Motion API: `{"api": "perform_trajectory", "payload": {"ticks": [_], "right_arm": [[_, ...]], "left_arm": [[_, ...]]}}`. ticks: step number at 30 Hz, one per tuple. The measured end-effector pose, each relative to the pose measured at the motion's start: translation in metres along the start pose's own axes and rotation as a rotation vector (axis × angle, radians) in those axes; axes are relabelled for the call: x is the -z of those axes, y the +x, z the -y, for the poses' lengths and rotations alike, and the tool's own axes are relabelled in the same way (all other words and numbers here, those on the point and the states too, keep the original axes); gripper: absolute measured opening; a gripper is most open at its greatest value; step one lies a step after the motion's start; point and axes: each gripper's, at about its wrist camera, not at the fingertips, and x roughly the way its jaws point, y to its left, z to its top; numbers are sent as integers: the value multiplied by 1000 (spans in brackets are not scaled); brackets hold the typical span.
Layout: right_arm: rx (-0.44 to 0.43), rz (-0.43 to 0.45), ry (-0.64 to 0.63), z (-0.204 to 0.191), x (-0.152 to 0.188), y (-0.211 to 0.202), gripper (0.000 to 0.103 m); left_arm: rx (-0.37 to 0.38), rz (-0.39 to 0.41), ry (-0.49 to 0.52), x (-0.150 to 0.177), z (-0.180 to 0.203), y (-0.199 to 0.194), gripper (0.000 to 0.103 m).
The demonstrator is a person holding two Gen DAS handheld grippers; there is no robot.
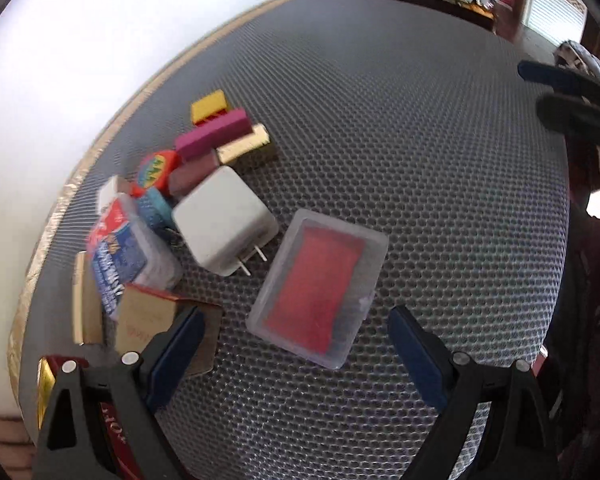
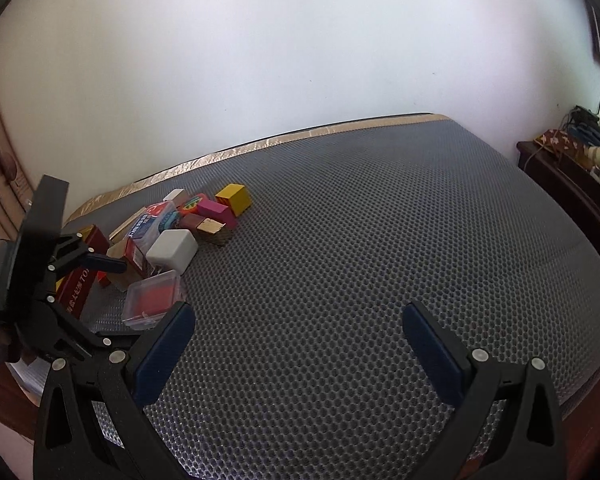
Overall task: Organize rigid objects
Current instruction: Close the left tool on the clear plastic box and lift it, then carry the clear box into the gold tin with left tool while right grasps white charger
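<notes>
A clear plastic case (image 1: 318,286) with a red insert lies flat, slightly apart from the cluster. Beside it a white plug adapter (image 1: 225,222) lies on its side, prongs pointing toward the case. Behind the adapter are a magenta block (image 1: 212,133), a gold block (image 1: 244,146), a yellow block (image 1: 209,106), a round colourful piece (image 1: 156,172) and a clear box with a blue-and-red label (image 1: 120,248), all touching or overlapping.

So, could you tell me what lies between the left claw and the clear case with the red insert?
Nothing: bare grey mat separates the left claw from the clear case, seen in the left wrist view.
</notes>
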Motion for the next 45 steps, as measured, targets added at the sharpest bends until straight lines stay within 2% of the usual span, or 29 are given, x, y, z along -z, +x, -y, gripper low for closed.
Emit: {"api": "perform_trajectory", "payload": {"ticks": [2,4,5,7,8,9,14,19,26,28,30,33,38,41,42,43,44,45], "right_arm": [[-3,-7,9,3,0,1,103],[-8,-12,14,4,1,1,103],[-9,-13,15,4,1,2,103],[-9,-15,14,4,1,2,103],[-10,-19,14,4,1,3,103],[-11,-22,15,4,1,3,103],[-15,-34,30,7,2,5,103],[-17,-36,36,8,1,4,103],[-61,-51,20,8,0,5,103],[-110,-58,-19,0,-3,8,103],[-171,-69,-85,-12,-10,13,103],[-318,-95,-232,-36,-30,24,103],[-438,-119,-542,-95,-69,43,102],[-469,-208,-725,-133,-80,69,92],[-475,-234,-766,-143,-81,77,83],[-476,-260,-794,-148,-82,85,67],[-480,-308,-820,-156,-83,98,58],[-494,-343,-831,-159,-84,106,44]], "left_arm": [[5,-12,13,-2,-3,7,91],[47,-12,8,-6,-9,13,86],[61,-12,4,-8,-12,14,78],[98,-17,-3,-12,-16,19,70],[114,-16,-10,-13,-18,21,61],[131,-16,-20,-14,-20,23,59],[121,-1,-63,-19,-29,28,55],[131,51,-164,1,-26,24,55],[36,156,-410,39,-26,2,55],[23,197,-486,48,-29,-10,55],[9,227,-539,53,-3,-44,55],[-21,256,-601,71,2,-84,55],[-101,313,-688,103,-10,-140,55],[-157,325,-742,117,-21,-159,55],[-183,318,-760,123,-25,-164,55],[-204,307,-773,129,-29,-167,55],[-216,304,-785,133,-33,-168,55],[-222,304,-804,139,-38,-170,55]]}}
